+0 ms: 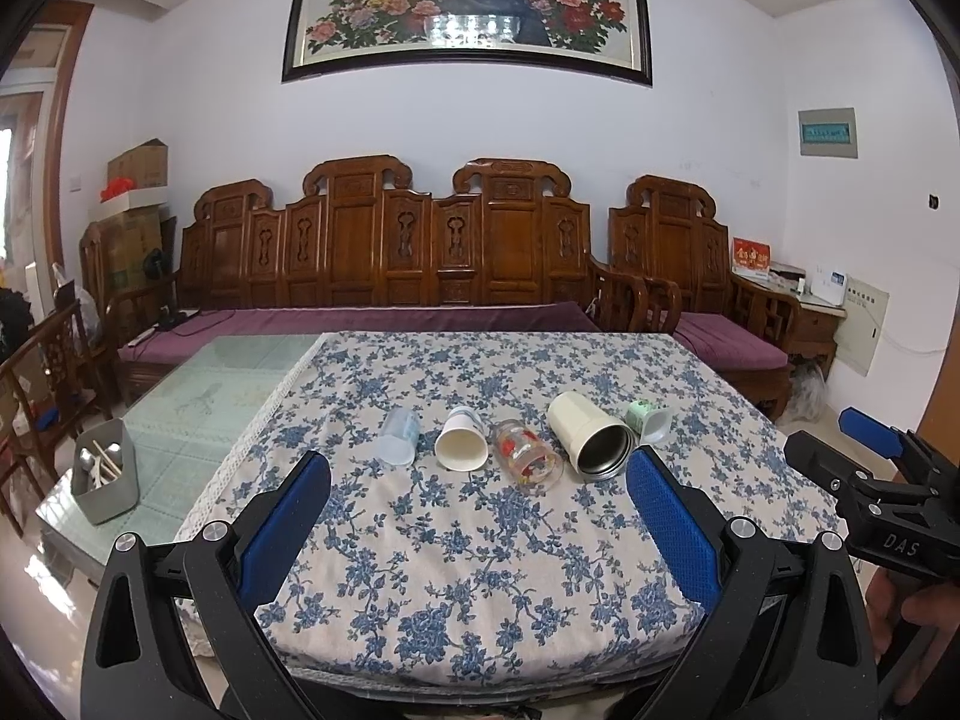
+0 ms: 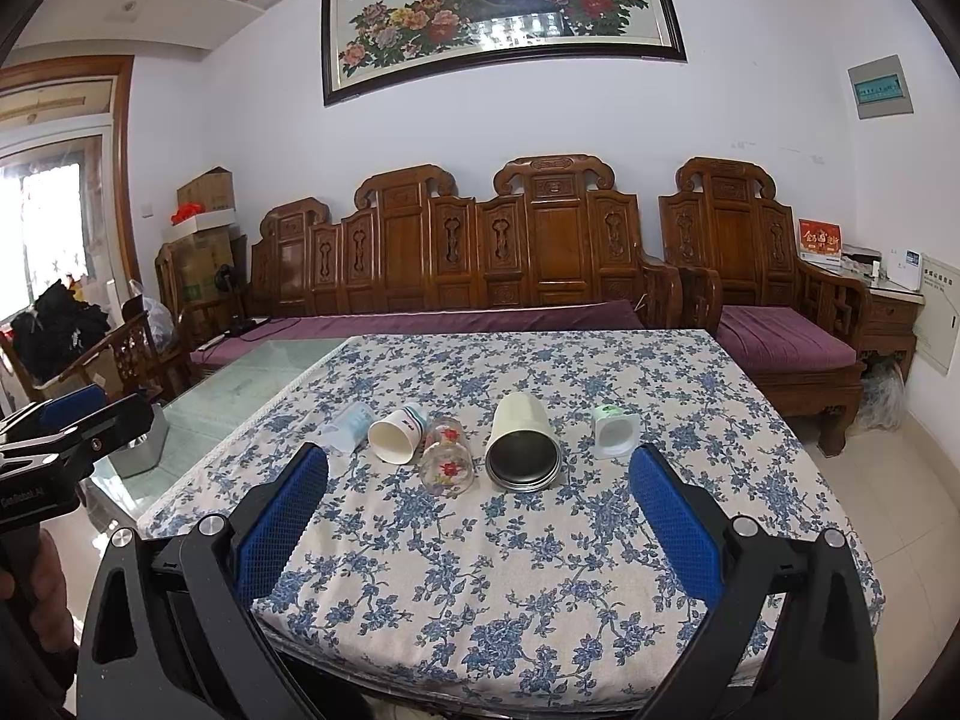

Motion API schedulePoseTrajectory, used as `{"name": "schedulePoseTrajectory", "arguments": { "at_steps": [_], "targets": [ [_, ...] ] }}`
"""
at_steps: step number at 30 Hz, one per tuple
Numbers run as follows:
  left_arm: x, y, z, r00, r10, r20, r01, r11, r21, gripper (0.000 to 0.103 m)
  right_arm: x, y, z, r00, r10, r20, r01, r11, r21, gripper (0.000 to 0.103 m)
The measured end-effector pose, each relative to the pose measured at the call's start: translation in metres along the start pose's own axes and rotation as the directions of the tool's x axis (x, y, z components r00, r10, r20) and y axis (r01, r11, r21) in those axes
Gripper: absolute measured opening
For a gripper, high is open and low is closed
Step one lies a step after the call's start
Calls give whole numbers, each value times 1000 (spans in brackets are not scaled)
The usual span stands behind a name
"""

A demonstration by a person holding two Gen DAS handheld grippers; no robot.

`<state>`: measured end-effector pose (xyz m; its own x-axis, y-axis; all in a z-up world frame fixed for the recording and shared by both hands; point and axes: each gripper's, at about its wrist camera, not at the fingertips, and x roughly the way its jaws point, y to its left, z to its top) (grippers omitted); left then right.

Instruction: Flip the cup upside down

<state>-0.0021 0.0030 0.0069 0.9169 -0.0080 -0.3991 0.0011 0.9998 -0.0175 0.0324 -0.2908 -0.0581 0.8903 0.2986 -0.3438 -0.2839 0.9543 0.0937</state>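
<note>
Steel-lined cream cup (image 1: pixel 591 435) lies sideways on floral cloth (image 1: pixel 480 540); both grippers' fingers spread, empty.

Carved wooden bench (image 1: pixel 384 252), peacock painting (image 1: pixel 468 6), grey bin (image 1: pixel 105 474) of perhaps chopsticks.

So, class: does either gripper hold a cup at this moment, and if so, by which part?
Nothing is held. The left gripper and right gripper are both open, short of the five cups lying on their sides on the tablecloth.
</note>
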Motion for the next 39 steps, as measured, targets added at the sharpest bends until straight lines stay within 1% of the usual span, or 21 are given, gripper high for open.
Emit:
{"name": "schedulePoseTrajectory", "arguments": {
  "at_steps": [10,15,18,25,29,31,34,39],
  "targets": [
    [-1,1,-1,1000,-3,-8,3,1000,1,95,0,0,0,1000,0,-2,0,1000,1,101],
    [10,7,-3,999,-8,-40,8,1000,0,95,6,1,-1,1000,2,-19,-2,1000,0,101],
    [23,12,-5,997,-6,-75,6,1000,0,95,15,-1,-4,999,10,-38,-11,1000,-2,101],
    [55,28,-9,992,29,-126,-26,999,21,95,52,1,-10,995,45,-87,-47,999,-13,101],
    [75,38,-4,988,34,-149,-31,999,27,95,78,3,-12,989,87,-124,-89,996,-13,100],
    [88,44,0,986,45,-161,-40,999,35,95,91,4,-12,985,102,-141,-106,994,-23,98],
    [109,49,5,981,44,-186,-36,998,46,95,112,11,-13,979,115,-169,-125,991,-47,95],
    [142,59,5,973,64,-223,-50,997,65,95,149,19,-18,965,135,-226,-151,987,-56,90]
  ]
}}
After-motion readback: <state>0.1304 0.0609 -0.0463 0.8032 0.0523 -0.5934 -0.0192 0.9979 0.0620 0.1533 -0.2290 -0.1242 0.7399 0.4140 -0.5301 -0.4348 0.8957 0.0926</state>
